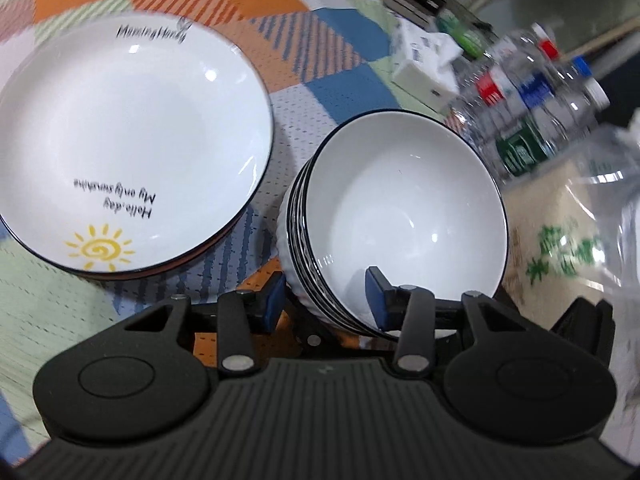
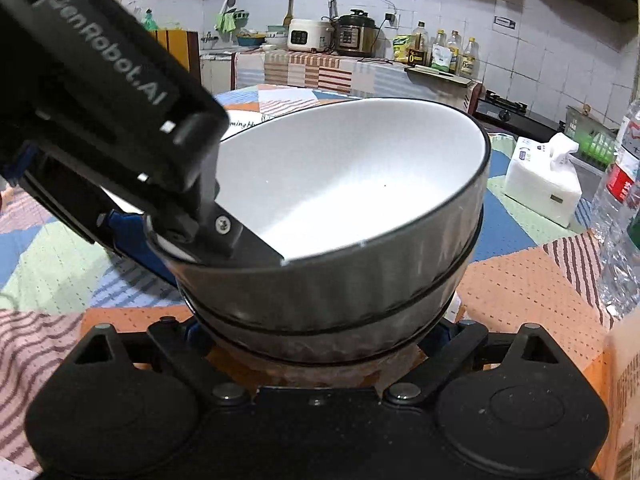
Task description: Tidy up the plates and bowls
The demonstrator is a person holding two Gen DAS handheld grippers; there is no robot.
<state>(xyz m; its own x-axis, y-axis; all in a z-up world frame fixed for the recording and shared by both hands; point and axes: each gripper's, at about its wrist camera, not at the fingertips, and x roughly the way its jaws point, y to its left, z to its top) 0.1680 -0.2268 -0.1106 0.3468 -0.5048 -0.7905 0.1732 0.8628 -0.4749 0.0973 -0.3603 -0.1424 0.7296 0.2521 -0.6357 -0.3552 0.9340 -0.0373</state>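
Roughly three nested bowls (image 1: 400, 216), left gripper (image 1: 326, 300) jaws clamping top rim; right gripper (image 2: 320, 332) jaws wide around stack; plates (image 1: 128, 144) beside.

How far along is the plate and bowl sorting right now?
Done: the bowls are nested in one stack, and the sun-print plates sit stacked beside it. In hand: the left gripper straddles the top bowl's rim, which sits tilted; the right gripper stands wide around the stack's base. Left: seating that bowl level. No loose dishes are visible.
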